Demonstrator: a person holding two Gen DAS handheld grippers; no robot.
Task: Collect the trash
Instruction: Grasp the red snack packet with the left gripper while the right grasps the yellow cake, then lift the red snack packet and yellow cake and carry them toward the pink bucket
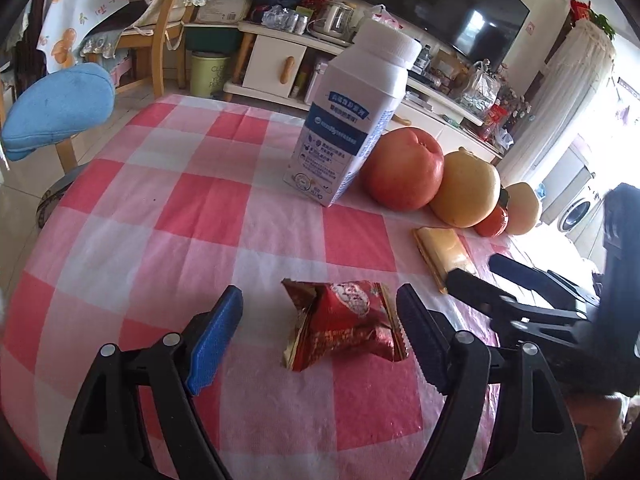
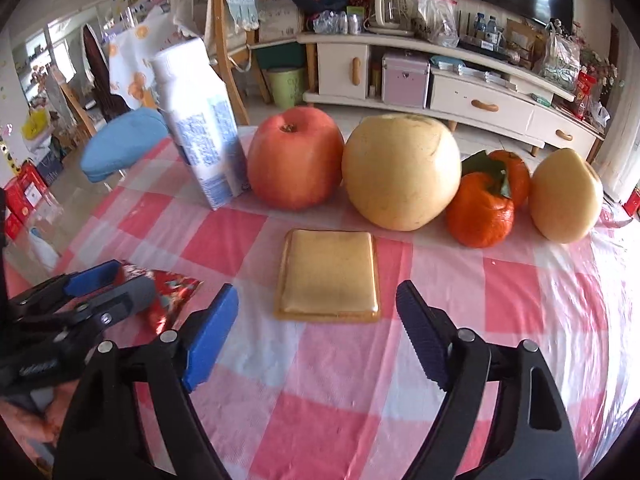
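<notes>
Both grippers spread over wrappers on the checked bench, nothing pinched.
Left gripper (image 1: pixel 320 328) straddles the red crumpled wrapper (image 1: pixel 344 322), pads clear of it. Right gripper (image 2: pixel 316 324) is spread just short of the flat gold packet (image 2: pixel 328 274) at 12 o'clock. Behind: white carton (image 2: pixel 202 132) at 11, then apple (image 2: pixel 294 158), pear (image 2: pixel 400 170), tangerines (image 2: pixel 480 210), second pear (image 2: pixel 566 196) toward 2.
</notes>
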